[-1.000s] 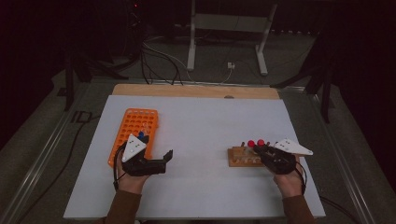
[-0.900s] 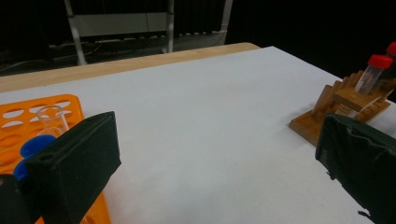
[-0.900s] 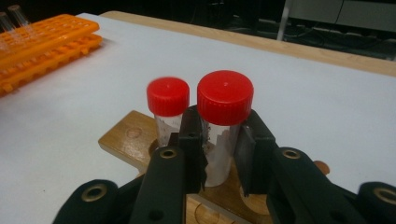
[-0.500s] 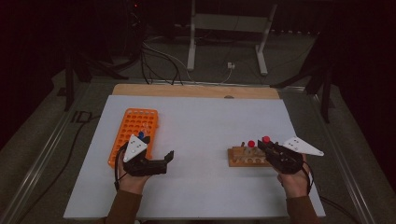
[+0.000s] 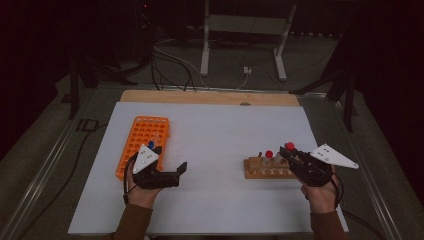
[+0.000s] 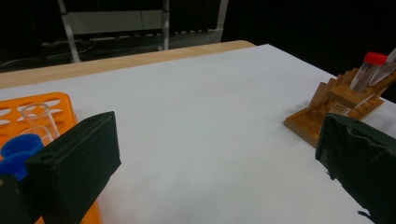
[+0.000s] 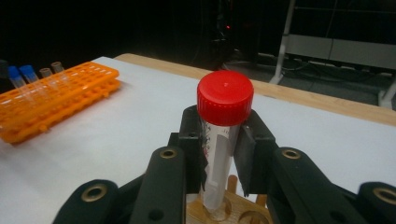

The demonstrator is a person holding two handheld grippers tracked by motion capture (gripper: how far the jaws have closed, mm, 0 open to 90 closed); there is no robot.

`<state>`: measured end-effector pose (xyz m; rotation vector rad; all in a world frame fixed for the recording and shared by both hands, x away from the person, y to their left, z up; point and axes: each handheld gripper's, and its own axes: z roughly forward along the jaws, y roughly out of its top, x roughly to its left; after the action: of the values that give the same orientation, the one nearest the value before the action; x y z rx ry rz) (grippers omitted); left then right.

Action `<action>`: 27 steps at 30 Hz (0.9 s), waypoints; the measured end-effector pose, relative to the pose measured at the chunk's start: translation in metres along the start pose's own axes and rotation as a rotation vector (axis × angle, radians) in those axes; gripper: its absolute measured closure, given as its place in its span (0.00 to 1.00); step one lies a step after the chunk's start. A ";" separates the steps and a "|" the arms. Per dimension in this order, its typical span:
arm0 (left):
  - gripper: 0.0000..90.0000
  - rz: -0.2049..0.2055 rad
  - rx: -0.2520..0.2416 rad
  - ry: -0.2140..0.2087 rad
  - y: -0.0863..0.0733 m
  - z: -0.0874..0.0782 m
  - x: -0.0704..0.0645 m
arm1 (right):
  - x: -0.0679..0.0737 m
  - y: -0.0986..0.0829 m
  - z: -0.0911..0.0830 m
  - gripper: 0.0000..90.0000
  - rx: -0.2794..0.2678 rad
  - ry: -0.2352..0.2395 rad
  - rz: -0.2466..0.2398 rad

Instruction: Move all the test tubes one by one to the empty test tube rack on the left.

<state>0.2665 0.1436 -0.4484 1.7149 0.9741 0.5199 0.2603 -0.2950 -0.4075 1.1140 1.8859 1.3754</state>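
The right gripper [image 7: 223, 154] has its jaws closed on a tube [image 7: 219, 158] with a red cap [image 7: 225, 97]. The tube stands straight up, cap on top, its bottom end in a hole of the wooden rack [image 5: 267, 167] on the right. The right gripper view shows this hole up close. The left gripper [image 5: 175, 172] is wide open, holding nothing, beside the orange rack [image 5: 142, 140] on the left. The white table [image 5: 220, 130] between the racks is bare.

overhead forward-down; tool cameras low, perhaps converging
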 end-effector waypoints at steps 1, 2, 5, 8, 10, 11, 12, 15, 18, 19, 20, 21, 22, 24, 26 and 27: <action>0.01 0.001 0.001 -0.002 0.000 0.000 0.000 | 0.001 0.001 -0.001 0.83 -0.002 0.006 -0.003; 0.01 0.002 0.001 -0.003 0.000 0.000 -0.001 | 0.002 0.002 -0.001 0.83 -0.002 0.009 -0.007; 0.01 0.000 -0.002 -0.010 0.001 0.001 -0.002 | 0.005 0.004 -0.002 0.83 -0.001 0.028 -0.010; 0.01 0.004 -0.006 -0.018 0.003 0.002 -0.006 | 0.007 0.005 -0.002 0.83 0.004 0.043 -0.014; 0.01 0.014 -0.003 -0.027 0.004 0.004 -0.010 | 0.009 0.006 -0.001 0.83 0.006 0.054 -0.008; 0.01 0.018 -0.001 -0.037 0.005 0.006 -0.012 | 0.009 0.006 -0.001 0.83 0.007 0.059 -0.007; 0.01 0.022 0.002 -0.045 0.006 0.008 -0.015 | 0.010 0.006 -0.001 0.83 0.008 0.064 -0.004; 0.01 0.038 0.010 -0.072 0.008 0.016 -0.025 | 0.013 0.006 0.001 0.83 0.010 0.078 -0.006; 0.02 0.072 0.020 -0.099 0.012 0.024 -0.037 | 0.017 0.006 0.003 0.83 0.017 0.094 -0.009; 0.02 0.084 0.022 -0.107 0.013 0.027 -0.041 | 0.018 0.006 0.004 0.83 0.019 0.099 -0.011; 0.02 0.091 0.022 -0.119 0.014 0.030 -0.045 | 0.019 0.006 0.005 0.83 0.022 0.102 -0.011; 0.02 0.097 0.023 -0.129 0.016 0.033 -0.049 | 0.020 0.006 0.005 0.83 0.022 0.107 -0.013; 0.03 0.103 0.023 -0.142 0.017 0.035 -0.053 | 0.022 0.006 0.006 0.83 0.024 0.113 -0.015; 0.04 0.111 0.023 -0.168 0.020 0.041 -0.060 | 0.024 0.005 0.007 0.83 0.025 0.121 -0.020; 0.05 0.113 0.022 -0.194 0.023 0.046 -0.068 | 0.027 0.006 0.008 0.83 0.027 0.135 -0.021; 0.05 0.117 0.026 -0.207 0.024 0.049 -0.071 | 0.029 0.006 0.009 0.83 0.028 0.140 -0.024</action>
<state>0.2703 0.0549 -0.4359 1.8164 0.7394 0.3965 0.2545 -0.2649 -0.4038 1.0283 2.0157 1.4514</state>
